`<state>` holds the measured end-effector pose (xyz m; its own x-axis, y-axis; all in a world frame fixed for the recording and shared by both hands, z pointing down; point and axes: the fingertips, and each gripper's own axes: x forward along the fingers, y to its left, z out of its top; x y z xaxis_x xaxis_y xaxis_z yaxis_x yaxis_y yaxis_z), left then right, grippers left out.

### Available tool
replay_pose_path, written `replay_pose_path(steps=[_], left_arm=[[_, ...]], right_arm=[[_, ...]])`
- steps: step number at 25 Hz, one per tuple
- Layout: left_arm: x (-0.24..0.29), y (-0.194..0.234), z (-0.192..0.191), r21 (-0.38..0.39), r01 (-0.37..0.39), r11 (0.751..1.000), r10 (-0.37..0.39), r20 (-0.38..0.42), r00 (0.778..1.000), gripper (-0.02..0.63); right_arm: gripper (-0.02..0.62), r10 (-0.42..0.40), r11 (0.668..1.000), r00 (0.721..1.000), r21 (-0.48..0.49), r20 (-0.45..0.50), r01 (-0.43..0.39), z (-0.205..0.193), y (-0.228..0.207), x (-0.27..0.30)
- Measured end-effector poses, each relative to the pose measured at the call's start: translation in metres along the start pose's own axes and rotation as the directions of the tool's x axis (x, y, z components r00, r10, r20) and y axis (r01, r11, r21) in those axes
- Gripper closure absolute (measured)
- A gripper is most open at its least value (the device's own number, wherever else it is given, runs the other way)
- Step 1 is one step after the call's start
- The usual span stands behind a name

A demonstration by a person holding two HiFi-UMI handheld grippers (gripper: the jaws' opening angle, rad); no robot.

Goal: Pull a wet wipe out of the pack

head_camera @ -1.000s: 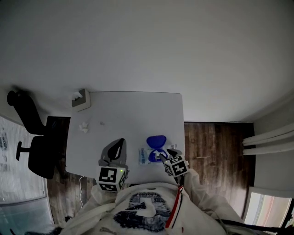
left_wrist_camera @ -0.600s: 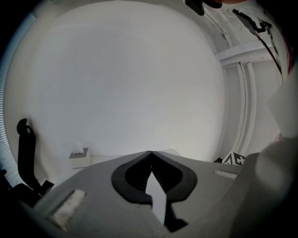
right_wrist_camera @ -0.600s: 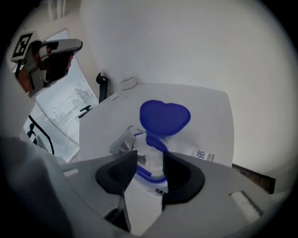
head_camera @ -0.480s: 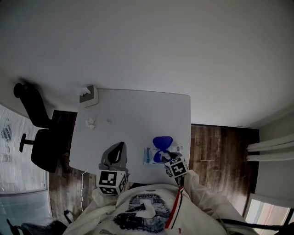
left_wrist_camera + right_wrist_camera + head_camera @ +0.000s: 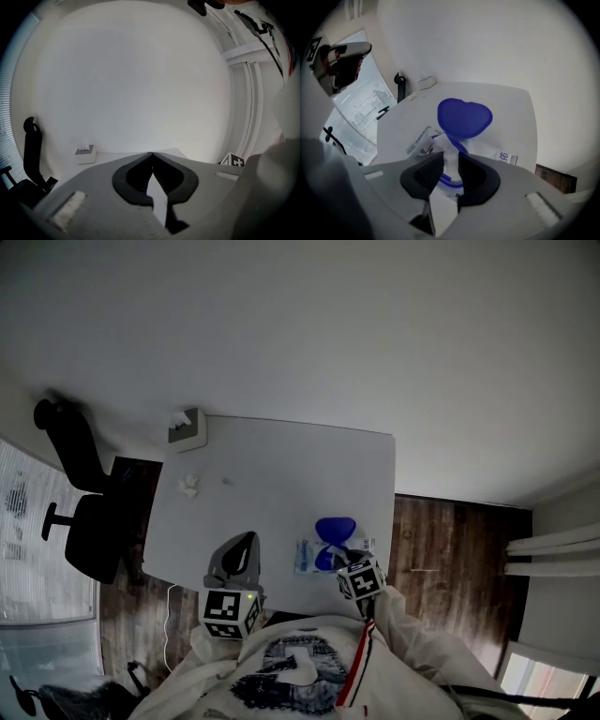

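While the right gripper (image 5: 451, 158) had just been closing its jaws, a tuft of wet wipe (image 5: 449, 146) stood between them and seemed pinched, though the pads were partly hidden. Pack (image 5: 307, 557) lay on the white worktop (image 5: 272, 474), lower centre-right of the head view, its blue lid (image 5: 464, 117) flipped open behind the tuft. Left gripper (image 5: 151, 154), lower left, was closed on nothing. Tissue box (image 5: 190, 430) sat at the worktop's upper-left corner.
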<state>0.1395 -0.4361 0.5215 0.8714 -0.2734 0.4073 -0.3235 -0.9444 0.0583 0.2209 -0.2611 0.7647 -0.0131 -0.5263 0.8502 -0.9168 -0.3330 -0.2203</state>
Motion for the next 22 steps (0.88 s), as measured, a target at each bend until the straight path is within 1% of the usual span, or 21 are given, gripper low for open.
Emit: replay_pose_path(steps=[4,7,10,22], left_arm=[[0.003,-0.005,0.0,0.007,0.005,1.0,-0.005,-0.003,1.0,0.601],[0.004,-0.008,0.0,0.007,0.011,1.0,-0.011,-0.005,1.0,0.601],[0.005,-0.01,-0.001,0.003,0.02,1.0,-0.02,-0.01,1.0,0.601],[0.009,-0.019,-0.002,0.001,0.054,0.999,-0.054,-0.007,0.998,0.601]], right_arm=[[0.5,-0.008,1.0,1.0,-0.002,0.002,0.008,0.0,-0.001,0.0],[0.538,-0.014,1.0,1.0,0.002,0.003,0.014,0.0,-0.001,-0.001],[0.557,-0.016,1.0,1.0,0.014,0.005,0.016,-0.001,0.001,0.0],[0.575,-0.031,0.998,0.999,0.049,0.035,0.03,-0.001,0.001,-0.007]])
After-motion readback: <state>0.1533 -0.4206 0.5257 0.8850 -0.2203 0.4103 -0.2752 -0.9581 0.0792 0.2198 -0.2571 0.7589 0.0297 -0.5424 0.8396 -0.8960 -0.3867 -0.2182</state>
